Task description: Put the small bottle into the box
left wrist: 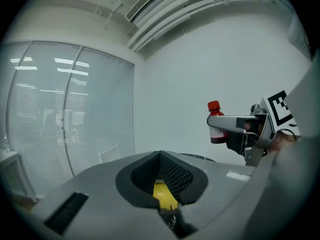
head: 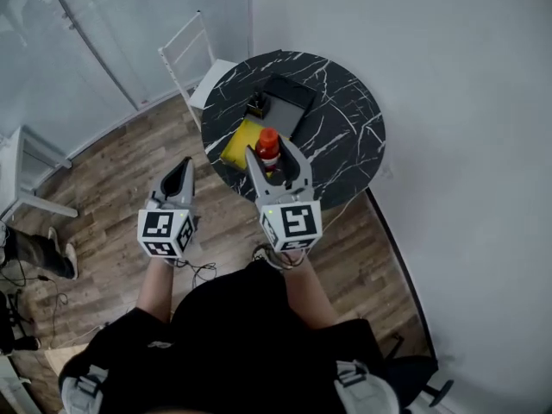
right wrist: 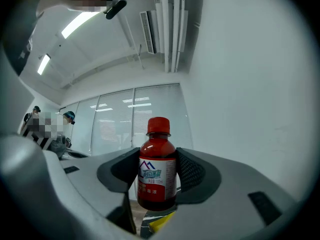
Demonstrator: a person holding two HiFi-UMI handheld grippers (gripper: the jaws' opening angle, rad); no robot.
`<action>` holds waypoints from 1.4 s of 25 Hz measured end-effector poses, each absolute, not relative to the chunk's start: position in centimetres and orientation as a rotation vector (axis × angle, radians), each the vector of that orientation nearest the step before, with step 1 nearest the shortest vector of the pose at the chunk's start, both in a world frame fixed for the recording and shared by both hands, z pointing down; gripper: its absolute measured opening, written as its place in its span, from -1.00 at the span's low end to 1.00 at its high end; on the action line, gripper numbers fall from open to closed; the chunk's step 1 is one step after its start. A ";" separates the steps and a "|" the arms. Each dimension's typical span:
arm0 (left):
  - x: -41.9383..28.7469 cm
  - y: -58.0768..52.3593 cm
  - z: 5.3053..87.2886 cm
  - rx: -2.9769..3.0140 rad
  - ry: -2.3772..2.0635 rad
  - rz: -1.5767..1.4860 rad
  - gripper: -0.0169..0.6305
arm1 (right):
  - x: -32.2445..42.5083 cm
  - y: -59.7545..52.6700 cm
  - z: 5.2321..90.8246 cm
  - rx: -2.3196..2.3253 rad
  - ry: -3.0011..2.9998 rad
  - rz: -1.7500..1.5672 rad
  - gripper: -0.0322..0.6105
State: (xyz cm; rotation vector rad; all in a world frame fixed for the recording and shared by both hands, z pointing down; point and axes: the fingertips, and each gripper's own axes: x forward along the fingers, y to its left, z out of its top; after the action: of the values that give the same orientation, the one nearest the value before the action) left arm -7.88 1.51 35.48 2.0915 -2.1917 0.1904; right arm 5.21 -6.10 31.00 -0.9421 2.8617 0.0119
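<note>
A small red bottle (head: pixel 268 147) with a red cap stands upright between the jaws of my right gripper (head: pixel 272 160), which is shut on it and holds it in the air over the near edge of the table. The right gripper view shows the bottle (right wrist: pixel 156 171) close up, its label facing me. A yellow box (head: pixel 239 143) lies on the table just beyond and left of the bottle. My left gripper (head: pixel 179 178) hangs over the floor left of the table, jaws together with nothing between them. From the left gripper view the bottle (left wrist: pixel 216 128) is seen at the right.
The round black marble table (head: pixel 345 136) also carries a flat dark case (head: pixel 289 102) and a small dark object (head: pixel 256 106). A white chair (head: pixel 194 59) stands behind it. A wall runs along the right. Cables (head: pixel 203 270) lie on the wooden floor.
</note>
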 end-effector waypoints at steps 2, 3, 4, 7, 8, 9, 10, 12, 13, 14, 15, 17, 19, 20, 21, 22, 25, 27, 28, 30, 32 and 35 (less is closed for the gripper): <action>-8.4 0.0 36.0 2.075 -2.192 0.199 -0.95 | 4.8 -7.6 31.6 -0.934 2.874 0.001 -0.24; -8.7 -0.6 36.3 2.066 -2.191 0.203 -0.95 | 4.6 -8.2 32.0 -0.934 2.883 -0.018 -0.24; -8.8 -1.2 36.6 2.060 -2.187 0.209 -0.95 | 4.4 -8.8 32.4 -0.937 2.892 -0.045 -0.24; -9.5 -2.6 37.5 2.057 -2.157 0.232 -0.95 | 3.5 -10.3 33.6 -0.921 2.908 -0.097 -0.24; -9.7 -3.0 37.7 2.061 -2.144 0.240 -0.95 | 3.0 -10.7 33.9 -0.910 2.912 -0.099 -0.24; -10.1 -3.5 38.0 2.066 -2.130 0.244 -0.95 | 2.5 -11.1 34.2 -0.903 2.916 -0.099 -0.24; -10.5 -4.1 38.3 2.069 -2.116 0.246 -0.95 | 2.0 -11.7 34.5 -0.902 2.919 -0.106 -0.24; -11.5 -5.5 38.8 2.077 -2.086 0.249 -0.95 | 0.9 -12.8 35.1 -0.913 2.922 -0.135 -0.24; -12.1 -6.2 39.1 2.084 -2.073 0.250 -0.95 | 0.4 -13.3 35.5 -0.923 2.924 -0.147 -0.24; -12.7 -7.0 39.5 2.095 -2.059 0.251 -0.95 | -0.2 -13.8 35.8 -0.937 2.926 -0.156 -0.24; -13.3 -7.8 39.7 2.109 -2.042 0.249 -0.95 | -0.7 -14.3 36.2 -0.955 2.928 -0.164 -0.24; -14.4 -9.7 40.3 2.150 -1.992 0.251 -0.95 | -1.7 -15.4 36.7 -1.003 2.918 -0.187 -0.24; -15.2 -11.7 40.8 2.199 -1.926 0.263 -0.95 | -2.4 -16.7 37.2 -1.063 2.897 -0.225 -0.24; -15.6 -12.7 41.0 2.222 -1.891 0.270 -0.95 | -2.7 -17.3 37.5 -1.096 2.889 -0.247 -0.24; -16.0 -13.6 41.1 2.244 -1.856 0.276 -0.95 | -3.0 -17.9 37.7 -1.129 2.882 -0.264 -0.24; -16.3 -14.5 41.3 2.266 -1.820 0.284 -0.95 | -3.3 -18.5 38.0 -1.162 2.874 -0.274 -0.24; -17.1 -17.0 42.1 2.330 -1.715 0.326 -0.95 | -4.0 -20.2 38.6 -1.244 2.843 -0.306 -0.24; -17.5 -18.0 43.0 2.362 -1.642 0.354 -0.95 | -4.5 -20.8 39.2 -1.258 2.831 -0.365 -0.24; -17.7 -18.4 43.5 2.375 -1.609 0.363 -0.95 | -4.6 -21.0 39.5 -1.269 2.833 -0.393 -0.24; -17.9 -19.0 44.3 2.404 -1.541 0.379 -0.95 | -4.5 -21.4 40.3 -1.323 2.836 -0.446 -0.24; -17.6 -19.3 45.1 2.446 -1.459 0.402 -0.95 | -3.9 -21.3 41.3 -1.400 2.815 -0.540 -0.24; -17.6 -19.8 46.0 2.517 -1.340 0.462 -0.95 | -3.4 -20.7 43.2 -1.544 2.795 -0.707 -0.24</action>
State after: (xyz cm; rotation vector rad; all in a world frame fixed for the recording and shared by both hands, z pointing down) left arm -17.58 -19.81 45.99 2.5167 -1.3403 0.4617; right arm -3.42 -20.72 43.23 -1.5438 2.7948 -0.7067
